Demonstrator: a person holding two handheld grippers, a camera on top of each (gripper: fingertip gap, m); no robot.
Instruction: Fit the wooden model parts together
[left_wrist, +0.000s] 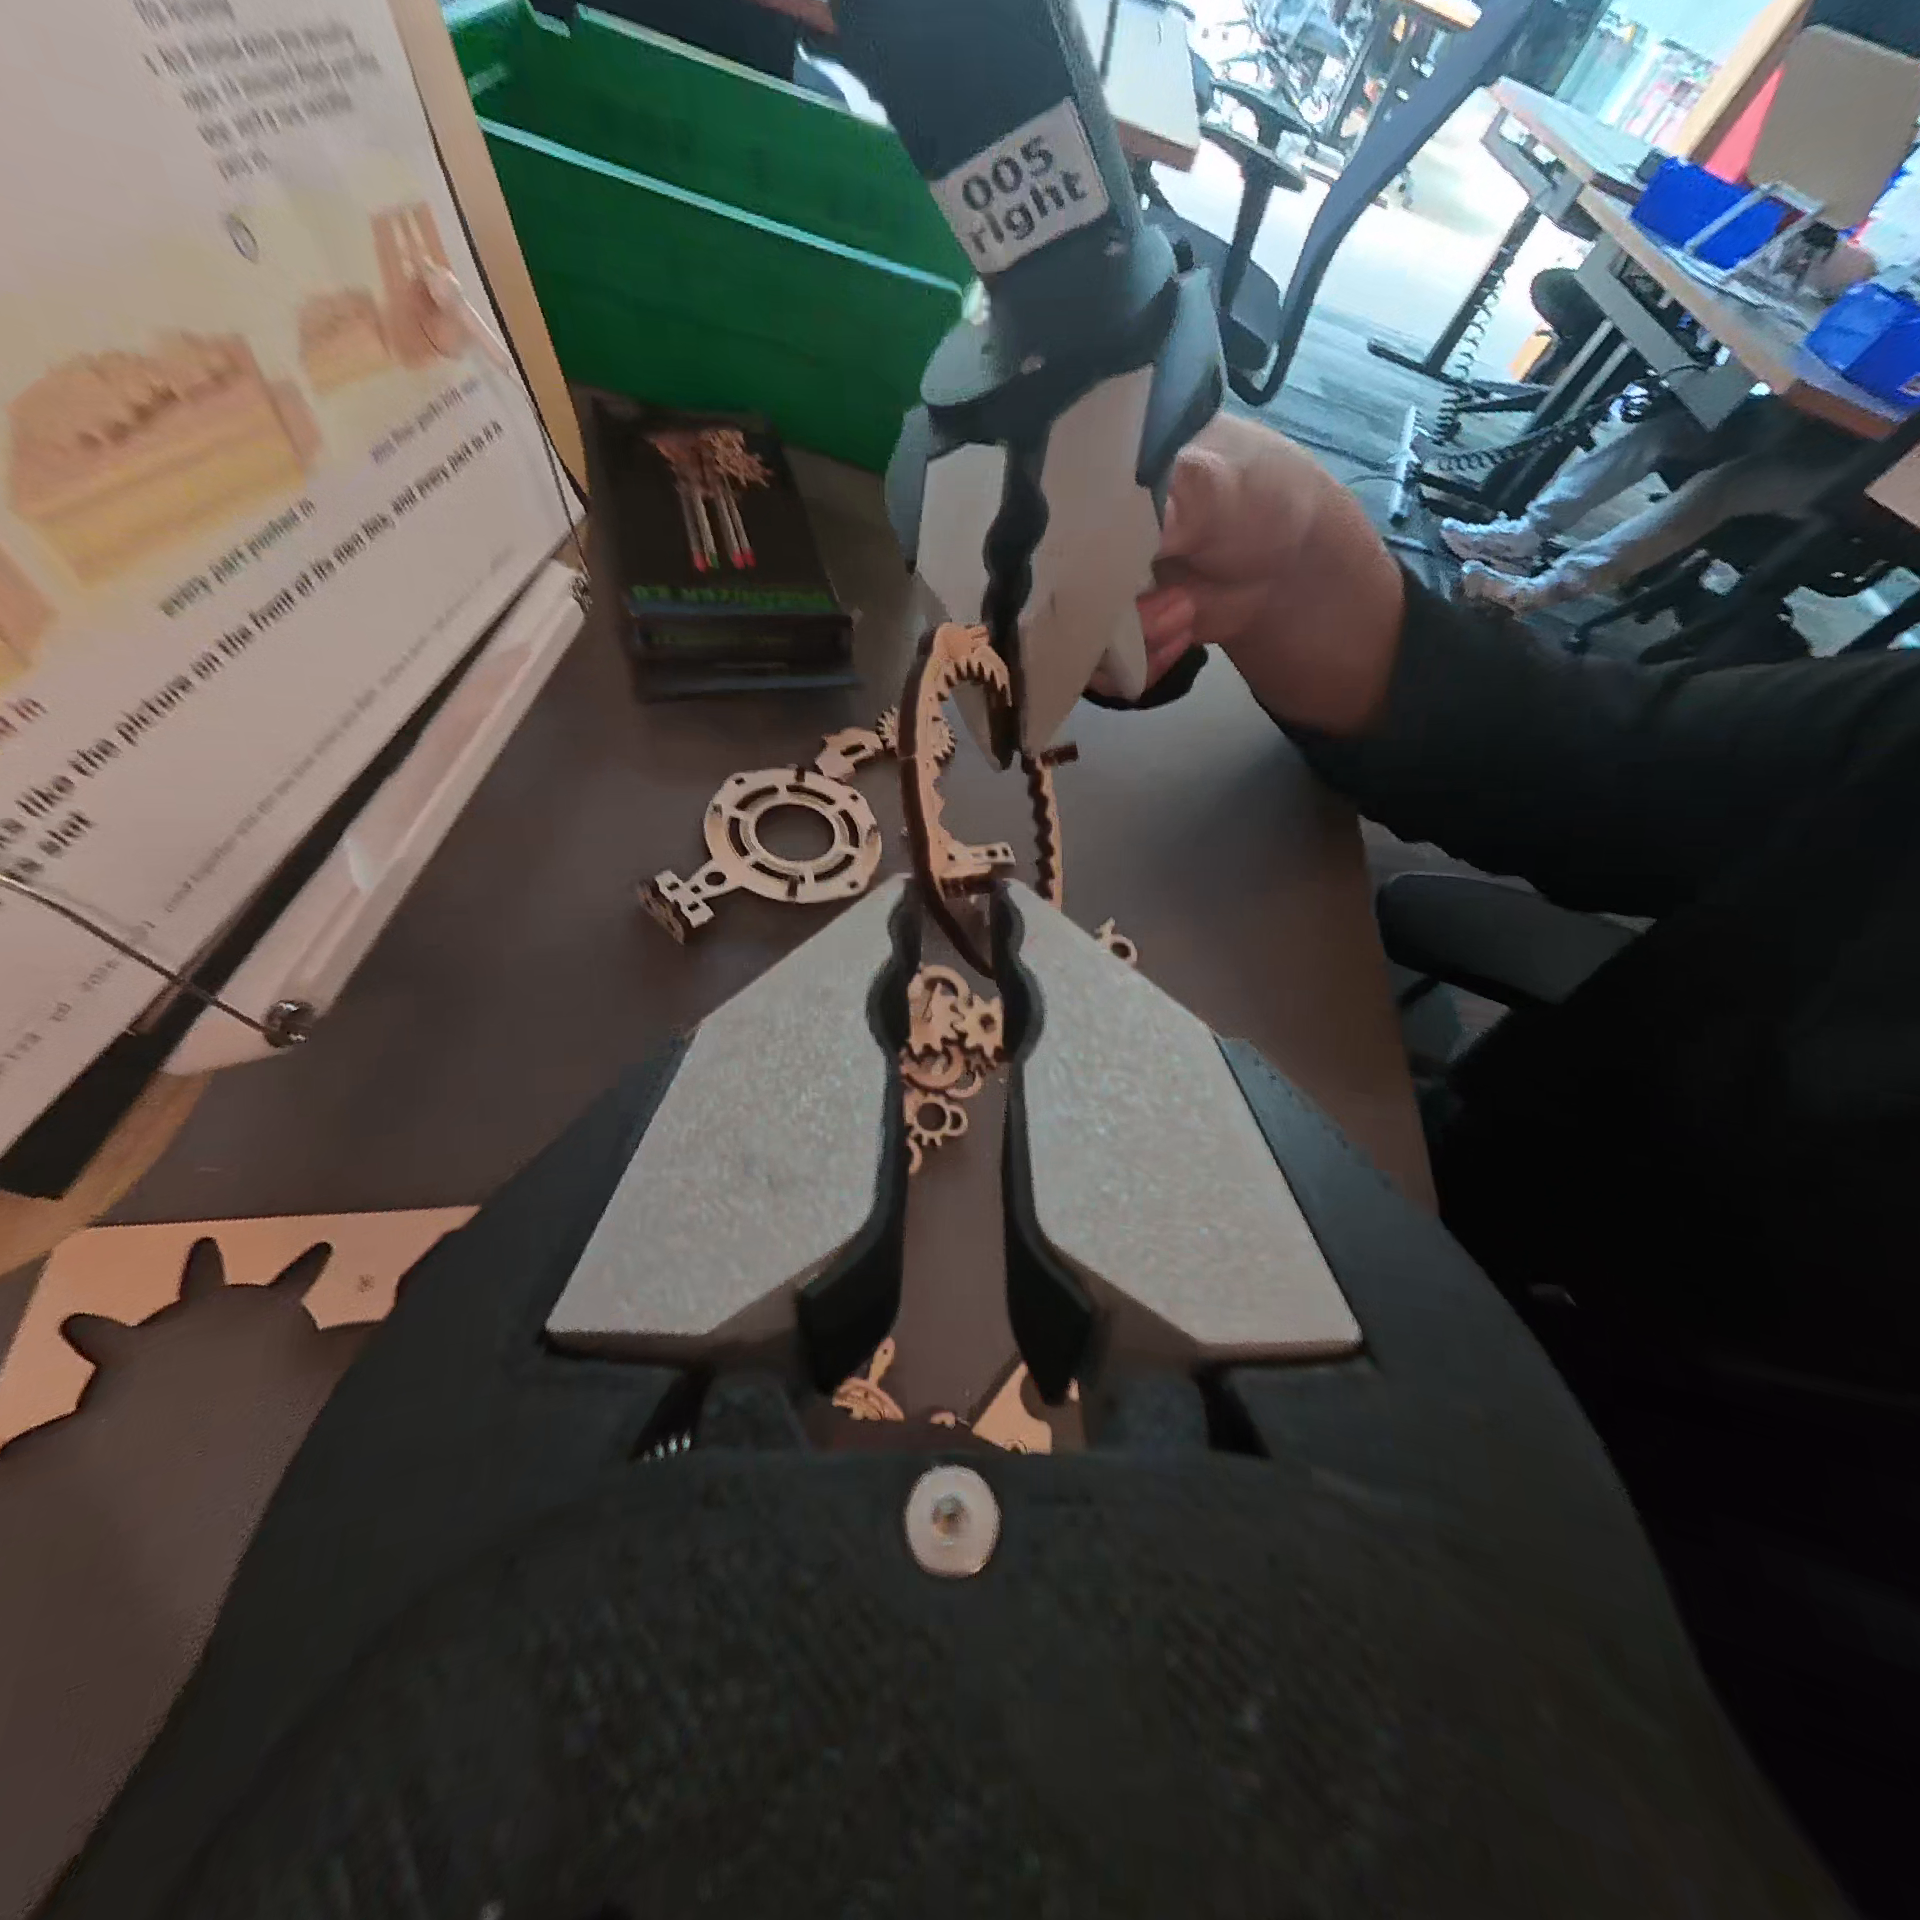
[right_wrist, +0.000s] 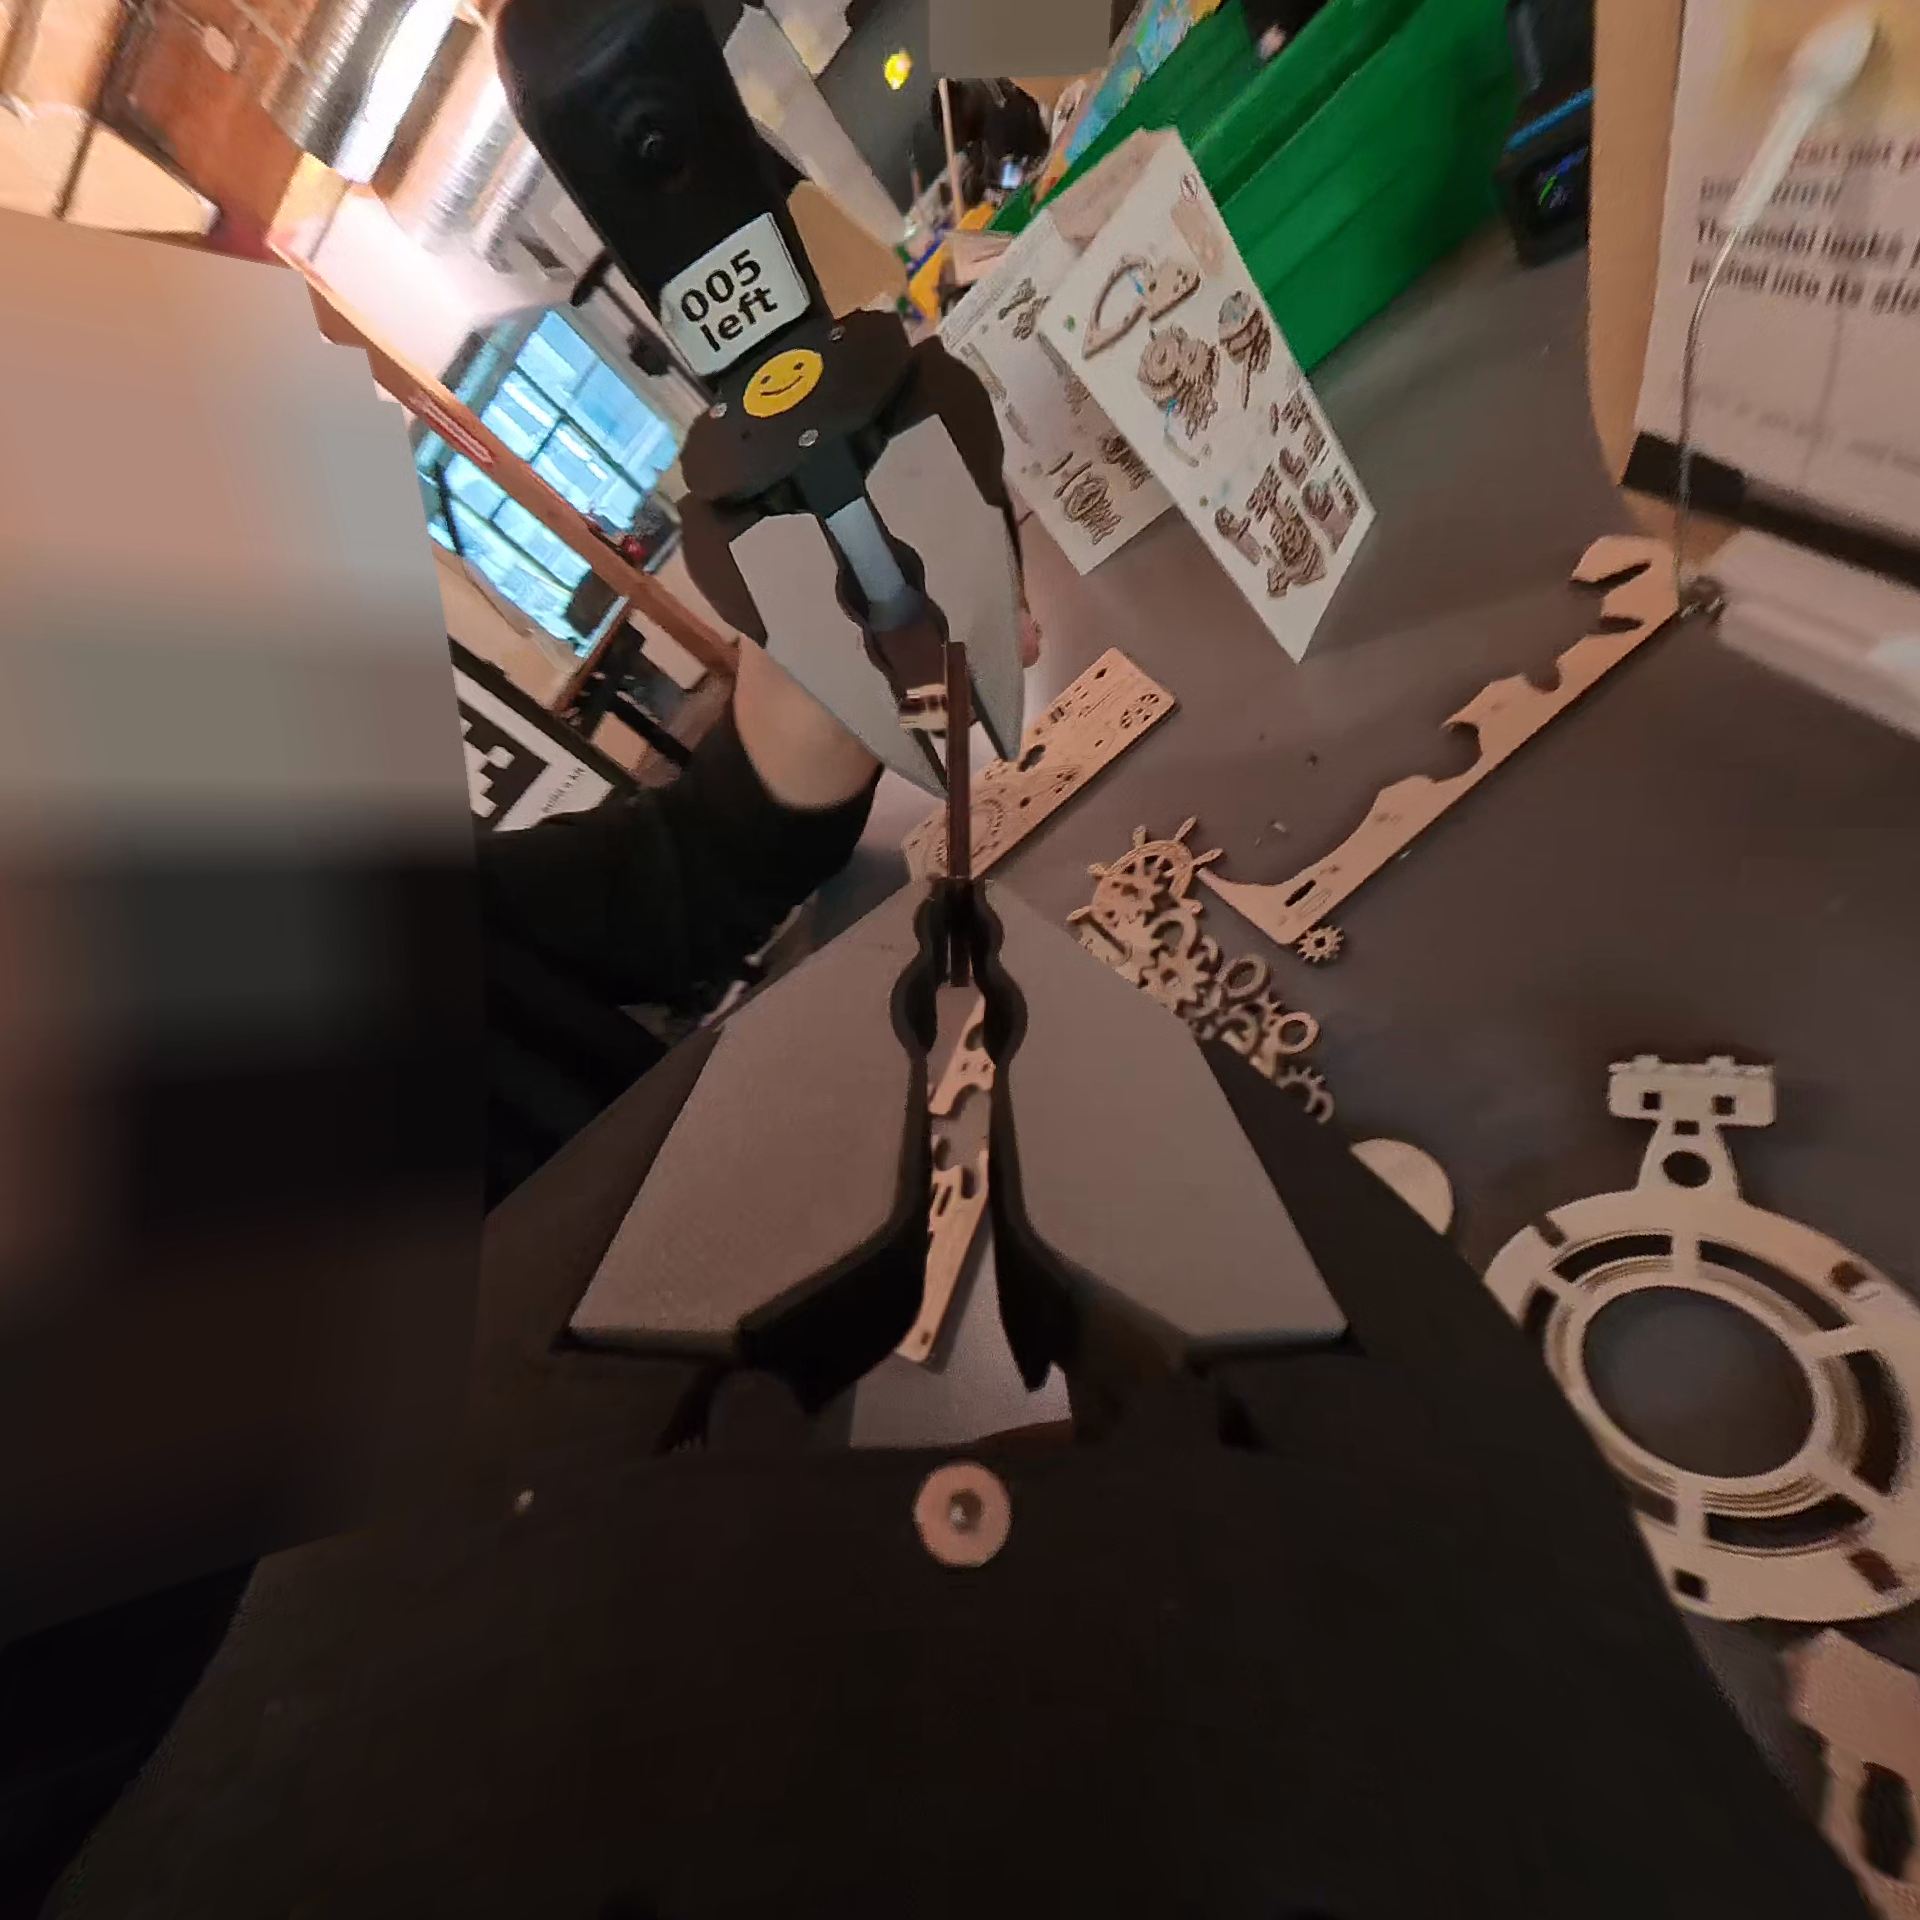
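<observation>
My left gripper (left_wrist: 951, 904) is shut on the lower end of a curved, C-shaped wooden part (left_wrist: 920, 769) with teeth on its inner edge, held above the dark table (left_wrist: 499, 1018). My right gripper (left_wrist: 1006, 750) comes down from above and is shut on a thin toothed wooden strip (left_wrist: 1044, 831) that meets the curved part. In the right wrist view my right gripper (right_wrist: 956, 896) grips a thin wooden part (right_wrist: 956, 790) seen edge-on. It runs up into the left gripper (right_wrist: 948, 771), which faces it.
A ring-shaped wooden part (left_wrist: 784, 842) (right_wrist: 1704, 1382) lies on the table. A pile of small gears (left_wrist: 945, 1039) (right_wrist: 1195, 966), cut-out sheet offcuts (left_wrist: 208, 1299) (right_wrist: 1475, 758), a black box (left_wrist: 717, 551), a green bin (left_wrist: 707, 239) and a folded instruction sheet (right_wrist: 1195, 395) are around. A poster board (left_wrist: 208, 416) stands left.
</observation>
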